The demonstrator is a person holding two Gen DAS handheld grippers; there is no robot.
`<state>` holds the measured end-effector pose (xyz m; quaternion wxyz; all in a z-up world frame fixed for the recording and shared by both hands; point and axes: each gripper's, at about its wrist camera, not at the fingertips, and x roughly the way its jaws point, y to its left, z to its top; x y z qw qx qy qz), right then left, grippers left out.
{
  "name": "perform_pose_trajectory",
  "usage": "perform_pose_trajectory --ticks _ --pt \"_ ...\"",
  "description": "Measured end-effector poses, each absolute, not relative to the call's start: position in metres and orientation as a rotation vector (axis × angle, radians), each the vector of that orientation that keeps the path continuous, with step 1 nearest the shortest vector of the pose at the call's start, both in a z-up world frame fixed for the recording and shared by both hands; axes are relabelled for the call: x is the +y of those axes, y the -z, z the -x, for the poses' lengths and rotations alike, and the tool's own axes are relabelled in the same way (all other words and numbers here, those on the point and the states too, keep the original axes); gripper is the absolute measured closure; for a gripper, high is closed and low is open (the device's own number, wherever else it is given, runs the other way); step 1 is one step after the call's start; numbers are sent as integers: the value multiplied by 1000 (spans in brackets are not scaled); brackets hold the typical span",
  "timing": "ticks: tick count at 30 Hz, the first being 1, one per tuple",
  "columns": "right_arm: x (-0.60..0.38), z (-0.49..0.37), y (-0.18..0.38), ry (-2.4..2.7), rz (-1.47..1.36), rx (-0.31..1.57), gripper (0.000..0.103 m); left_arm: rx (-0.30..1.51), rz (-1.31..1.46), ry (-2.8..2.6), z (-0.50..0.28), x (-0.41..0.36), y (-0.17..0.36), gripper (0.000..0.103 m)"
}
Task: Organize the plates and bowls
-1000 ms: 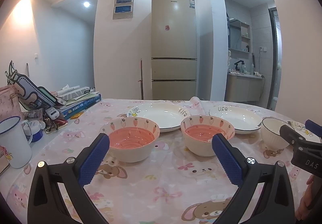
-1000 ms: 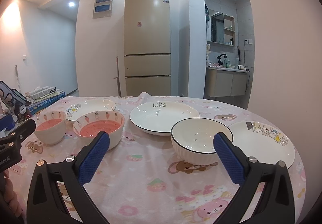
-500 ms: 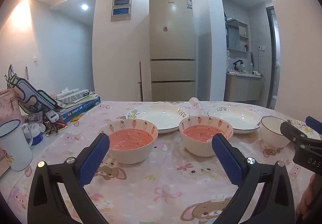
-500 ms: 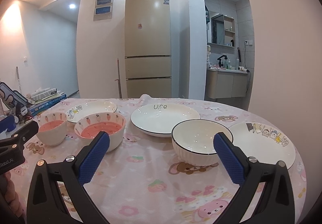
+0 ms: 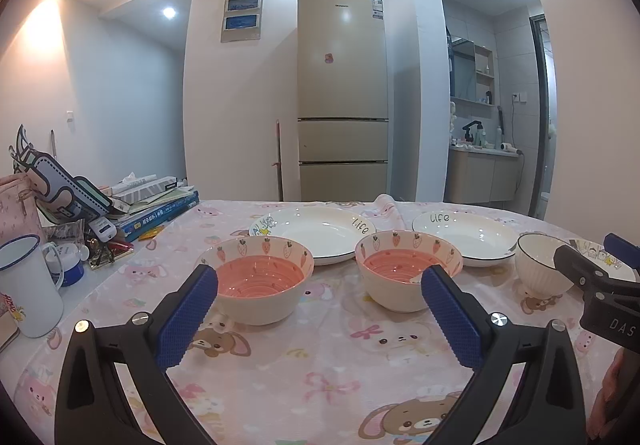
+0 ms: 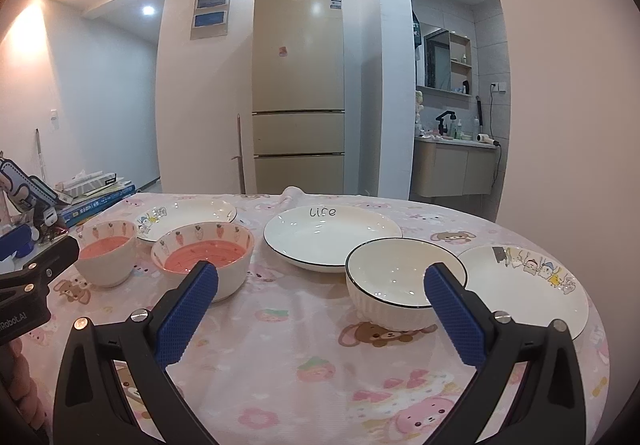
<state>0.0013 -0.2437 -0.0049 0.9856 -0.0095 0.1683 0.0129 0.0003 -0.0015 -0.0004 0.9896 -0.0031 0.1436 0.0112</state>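
On the desk's pink cartoon-print cloth (image 6: 304, 329) sit two pink-lined carrot-print bowls (image 5: 258, 283) (image 5: 406, 275), one white ribbed bowl (image 6: 402, 281) and three white plates (image 6: 332, 235) (image 6: 532, 285) (image 6: 188, 215). Both the left gripper (image 5: 320, 313) and the right gripper (image 6: 322, 313) hover with jaws apart, holding nothing.

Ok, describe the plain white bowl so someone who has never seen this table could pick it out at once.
Start at the pink cartoon tablecloth and look to its right side, nearest the right gripper. There the white bowl stands between the big "Life" plate and a cartoon-edged plate. Unlike the two carrot-print bowls with pink insides, it is ribbed, all white, with a thin dark rim.
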Motion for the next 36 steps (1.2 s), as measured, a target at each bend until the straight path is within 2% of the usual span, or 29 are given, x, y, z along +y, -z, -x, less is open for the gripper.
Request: perform_pose_trajectory --ticks 36 --pt "-245 -1 5 -32 20 335 0 285 12 1 2 -2 2 0"
